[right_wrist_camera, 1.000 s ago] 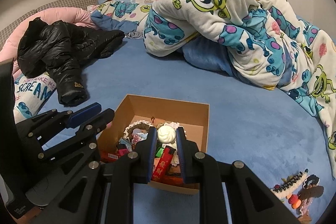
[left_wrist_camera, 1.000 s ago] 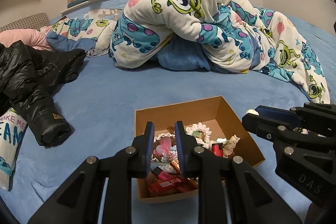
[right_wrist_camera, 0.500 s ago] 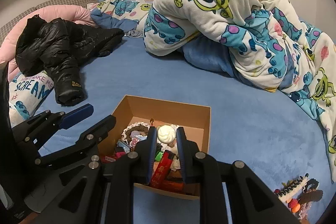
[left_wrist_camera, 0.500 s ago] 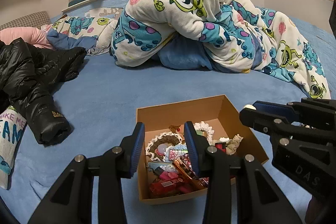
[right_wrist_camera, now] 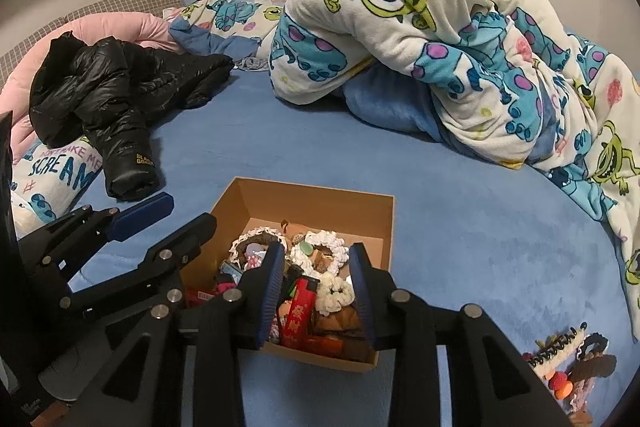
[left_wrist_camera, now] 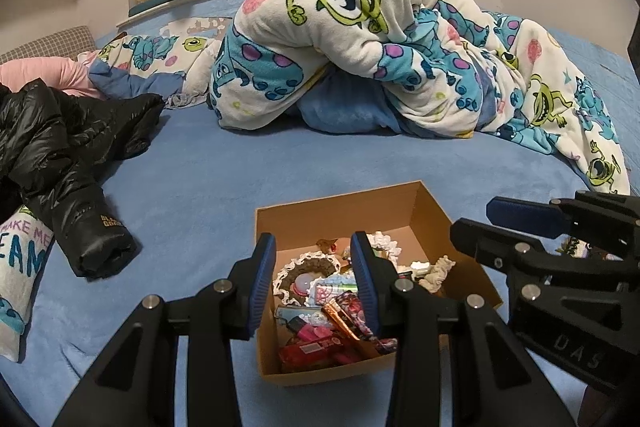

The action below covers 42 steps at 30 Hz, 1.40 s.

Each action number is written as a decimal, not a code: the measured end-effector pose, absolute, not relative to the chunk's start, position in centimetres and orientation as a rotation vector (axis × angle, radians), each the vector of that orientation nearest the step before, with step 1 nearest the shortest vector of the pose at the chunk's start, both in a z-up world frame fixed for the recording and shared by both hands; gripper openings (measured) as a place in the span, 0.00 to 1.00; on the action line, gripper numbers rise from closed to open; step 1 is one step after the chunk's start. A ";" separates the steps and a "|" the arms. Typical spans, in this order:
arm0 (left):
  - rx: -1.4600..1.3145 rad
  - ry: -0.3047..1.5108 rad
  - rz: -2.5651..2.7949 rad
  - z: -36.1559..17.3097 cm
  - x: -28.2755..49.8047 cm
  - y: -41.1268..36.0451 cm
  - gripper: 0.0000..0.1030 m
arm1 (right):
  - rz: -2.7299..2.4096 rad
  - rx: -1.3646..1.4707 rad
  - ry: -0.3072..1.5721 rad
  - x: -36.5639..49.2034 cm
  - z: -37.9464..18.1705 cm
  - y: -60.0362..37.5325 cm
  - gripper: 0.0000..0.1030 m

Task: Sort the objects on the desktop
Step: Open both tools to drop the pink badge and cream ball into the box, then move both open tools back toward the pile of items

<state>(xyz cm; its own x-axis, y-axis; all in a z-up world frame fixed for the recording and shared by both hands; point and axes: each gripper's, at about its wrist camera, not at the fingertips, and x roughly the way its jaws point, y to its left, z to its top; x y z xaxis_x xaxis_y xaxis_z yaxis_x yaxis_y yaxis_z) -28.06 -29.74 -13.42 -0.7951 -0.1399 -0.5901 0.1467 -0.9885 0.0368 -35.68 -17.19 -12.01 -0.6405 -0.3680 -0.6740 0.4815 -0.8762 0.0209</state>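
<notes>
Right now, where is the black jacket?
In both wrist views the black jacket lies on the blue bed, far left, beyond the cardboard box, beside the pink pillow.

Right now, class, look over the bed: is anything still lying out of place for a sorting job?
Yes. A small cluster of hair accessories lies loose on the blue bedspread, to the right of the cardboard box, while the other trinkets are piled inside it. Both hand-held grippers, left and right, are open and empty above the box.

Hair accessories (right_wrist_camera: 568, 367) cut off at frame edge.
</notes>
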 end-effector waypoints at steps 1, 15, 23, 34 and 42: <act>0.932 0.014 -2.842 -13.3 -28.0 -29.5 0.38 | -2.475 0.967 0.216 -35.6 -12.0 -17.0 0.33; 0.960 -0.020 -2.882 -12.1 -27.0 -24.3 0.38 | -2.517 0.960 0.134 -33.6 -10.8 -11.2 0.33; 1.001 -0.047 -2.927 -12.2 -26.5 -19.4 0.38 | -2.566 0.988 0.085 -32.4 -11.0 -5.8 0.33; 1.035 -0.082 -2.984 -12.0 -26.4 -12.9 0.38 | -2.634 1.025 0.046 -31.3 -11.5 1.1 0.33; 1.062 -0.108 -3.021 -11.9 -26.1 -8.4 0.38 | -2.678 1.045 0.025 -30.3 -11.7 5.6 0.33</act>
